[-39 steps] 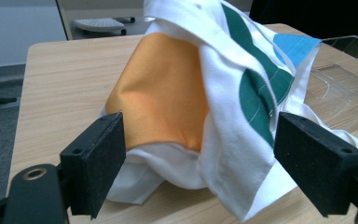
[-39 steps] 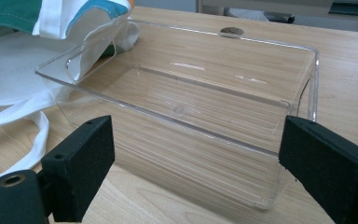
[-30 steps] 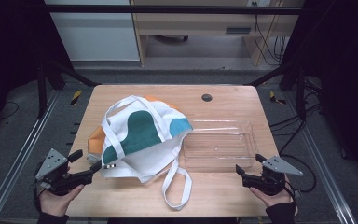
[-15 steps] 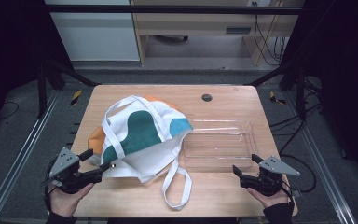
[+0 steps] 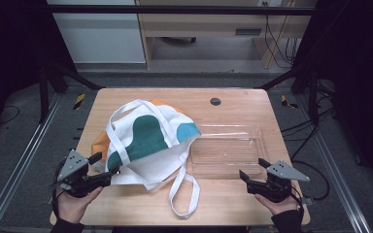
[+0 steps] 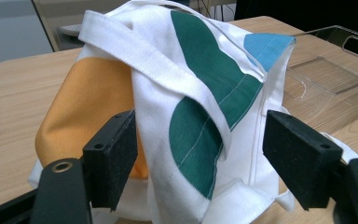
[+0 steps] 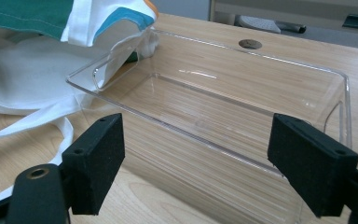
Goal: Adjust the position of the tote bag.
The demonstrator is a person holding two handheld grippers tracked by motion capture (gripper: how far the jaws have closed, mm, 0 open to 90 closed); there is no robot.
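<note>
A white cloth tote bag (image 5: 145,141) with green, blue and orange patches lies bulging on the left half of the wooden table; its long strap (image 5: 182,194) loops toward the front edge. My left gripper (image 5: 104,167) is open at the bag's near-left corner, and in the left gripper view the bag (image 6: 200,107) sits between the wide-apart jaws. A clear plastic tray (image 5: 228,150) rests empty to the right of the bag. My right gripper (image 5: 253,170) is open just in front of the tray's (image 7: 223,121) near wall, with nothing held.
A small round grommet (image 5: 215,101) is set in the table (image 5: 126,213) near its far edge. A desk and cables stand beyond the table. Metal frame rails run along both sides.
My left gripper has moved forward and right up to the bag, so its jaws now straddle the bag's corner. The right gripper has edged slightly toward the tray.
</note>
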